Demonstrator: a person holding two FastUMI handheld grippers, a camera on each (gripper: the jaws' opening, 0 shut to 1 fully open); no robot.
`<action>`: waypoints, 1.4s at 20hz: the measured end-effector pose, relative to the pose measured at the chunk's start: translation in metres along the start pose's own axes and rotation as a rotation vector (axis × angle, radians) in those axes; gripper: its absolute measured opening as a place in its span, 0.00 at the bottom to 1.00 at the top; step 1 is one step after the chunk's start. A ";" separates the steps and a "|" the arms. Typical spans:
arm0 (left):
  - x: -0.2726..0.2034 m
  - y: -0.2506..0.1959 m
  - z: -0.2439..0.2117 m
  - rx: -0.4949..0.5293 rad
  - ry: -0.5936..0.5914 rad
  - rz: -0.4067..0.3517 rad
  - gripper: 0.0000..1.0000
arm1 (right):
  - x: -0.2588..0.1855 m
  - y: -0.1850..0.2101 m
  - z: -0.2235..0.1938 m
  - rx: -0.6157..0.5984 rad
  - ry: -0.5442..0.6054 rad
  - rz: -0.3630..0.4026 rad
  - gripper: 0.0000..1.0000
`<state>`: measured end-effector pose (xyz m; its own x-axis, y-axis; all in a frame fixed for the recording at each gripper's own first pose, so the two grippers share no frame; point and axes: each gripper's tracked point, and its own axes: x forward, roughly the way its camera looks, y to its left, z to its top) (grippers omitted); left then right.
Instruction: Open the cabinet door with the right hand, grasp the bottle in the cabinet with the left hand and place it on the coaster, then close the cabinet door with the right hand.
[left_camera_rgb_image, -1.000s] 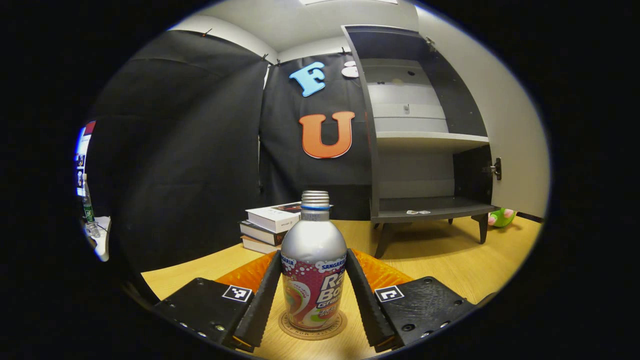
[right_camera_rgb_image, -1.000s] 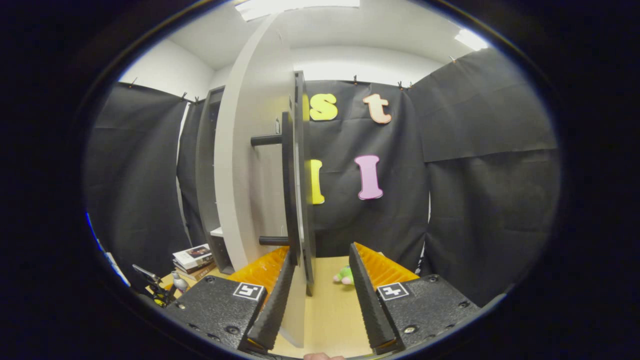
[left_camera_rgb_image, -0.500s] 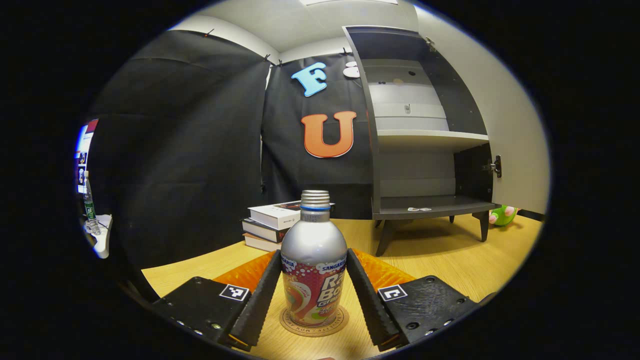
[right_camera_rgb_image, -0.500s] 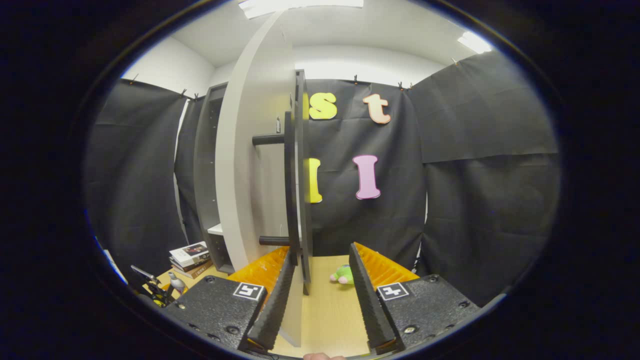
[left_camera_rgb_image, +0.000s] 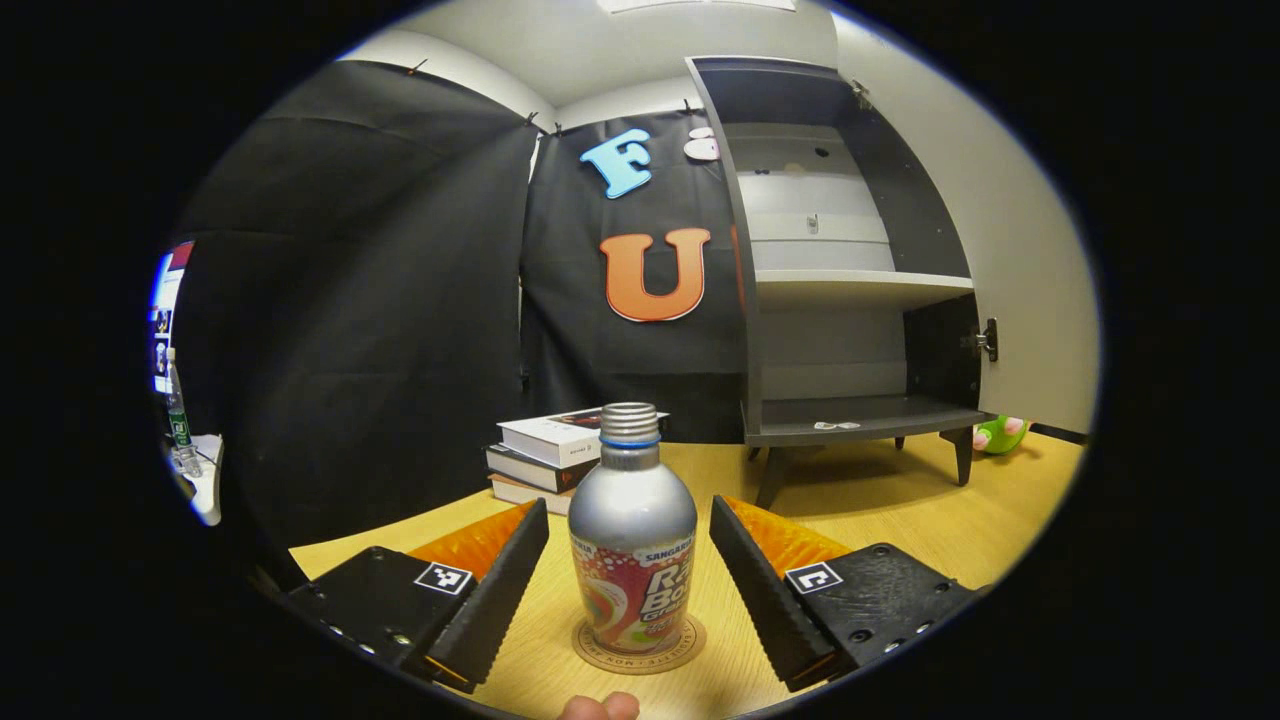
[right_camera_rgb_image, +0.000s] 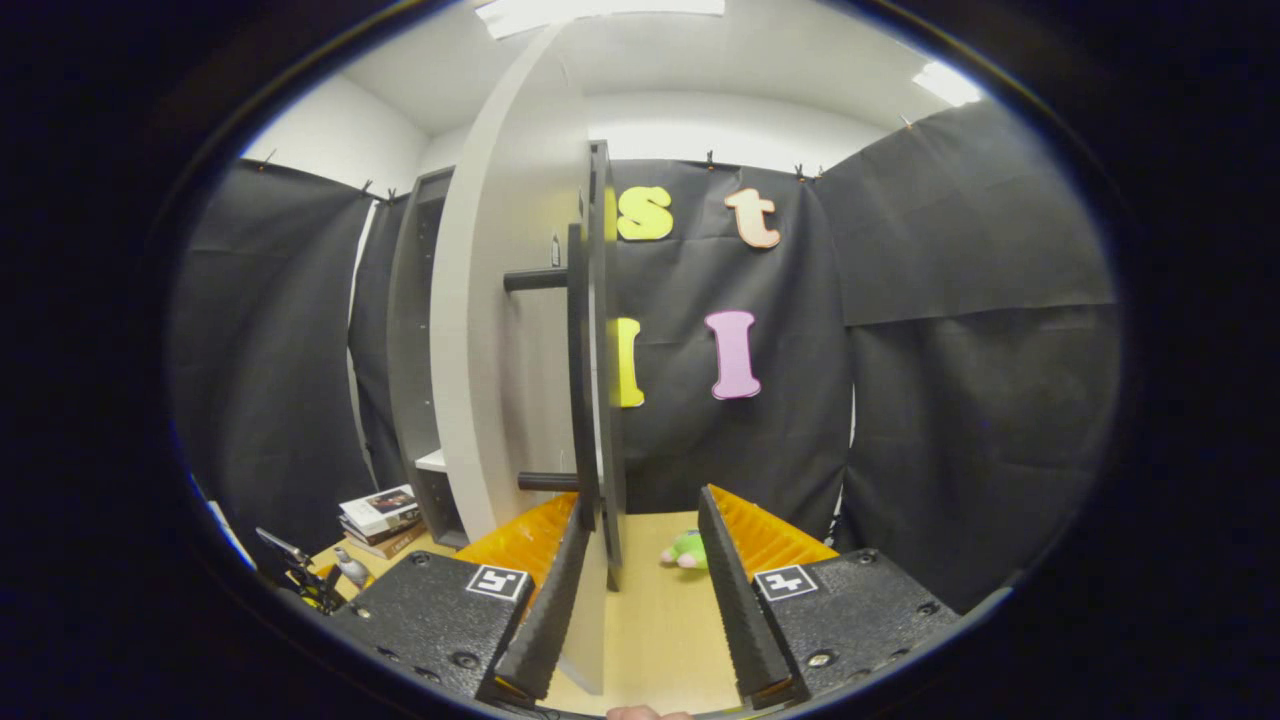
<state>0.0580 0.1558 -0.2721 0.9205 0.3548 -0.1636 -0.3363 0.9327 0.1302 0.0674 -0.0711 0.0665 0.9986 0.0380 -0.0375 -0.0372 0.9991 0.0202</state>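
Bottle (left_camera_rgb_image: 632, 545) upright on coaster (left_camera_rgb_image: 640, 645), 6 o'clock | left gripper (left_camera_rgb_image: 630, 580) jaws apart, both clear, so it's let go | right gripper (right_camera_rgb_image: 635, 590) jaws apart straddling cabinet door (right_camera_rgb_image: 510, 330) edge, 12 o'clock, looks set to shut it

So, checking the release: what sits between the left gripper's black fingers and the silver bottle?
Nothing: in the left gripper view, bare gaps flank the silver bottle on its round coaster; left gripper is open.

Coaster (left_camera_rgb_image: 640, 650) centre hidden under bottle (left_camera_rgb_image: 632, 540), cabinet door (right_camera_rgb_image: 500, 330) bottom edge behind left finger (right_camera_rgb_image: 545, 610)
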 end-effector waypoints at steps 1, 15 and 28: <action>-0.002 0.001 0.005 0.001 0.000 0.001 0.98 | 0.000 0.000 0.001 0.003 -0.003 0.001 0.68; -0.061 -0.012 0.203 -0.011 -0.075 -0.071 0.98 | -0.004 -0.003 -0.002 0.000 -0.041 -0.006 0.69; -0.101 -0.048 0.257 -0.062 -0.078 -0.177 0.97 | -0.013 -0.039 0.020 0.047 -0.118 -0.055 0.72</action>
<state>0.0320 0.0589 -0.0102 0.9781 0.1815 -0.1023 -0.1777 0.9830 0.0453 0.0570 -0.1113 0.0862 0.9967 -0.0224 0.0774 0.0171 0.9975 0.0687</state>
